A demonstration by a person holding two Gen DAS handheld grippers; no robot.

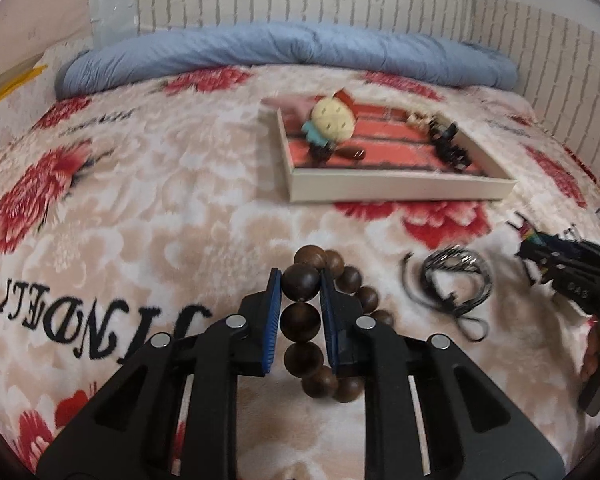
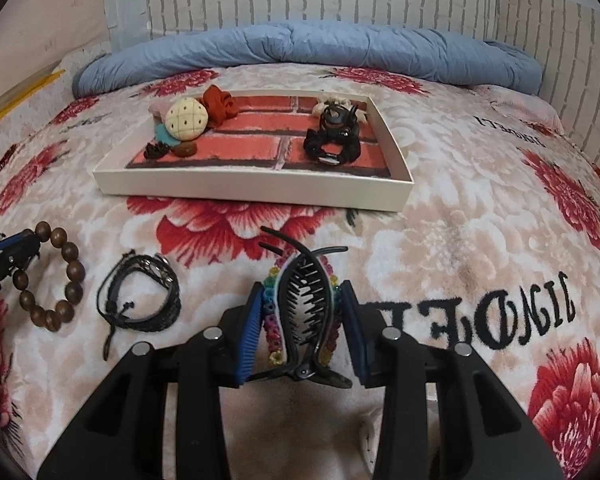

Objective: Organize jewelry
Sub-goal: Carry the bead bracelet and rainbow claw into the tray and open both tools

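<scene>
My left gripper [image 1: 300, 280] is shut on a brown wooden bead bracelet [image 1: 302, 322], pinching its beads between the blue pads just above the floral blanket; the bracelet also shows in the right wrist view [image 2: 56, 276]. My right gripper [image 2: 300, 296] is shut on a black hair clip with rainbow beads [image 2: 304, 312]. A black cord bracelet [image 1: 456, 280] lies between the two grippers and shows in the right wrist view [image 2: 144, 292]. A white shallow tray [image 2: 256, 190] with a brick-pattern floor sits further back, holding hair ties and clips.
The floral blanket [image 2: 460, 240] covers the bed. A rolled blue quilt [image 2: 300, 48] lies along the far edge against a white brick-pattern wall. In the tray are a cream waffle-pattern piece [image 2: 186, 120], a red scrunchie [image 2: 220, 104] and a black scrunchie [image 2: 332, 144].
</scene>
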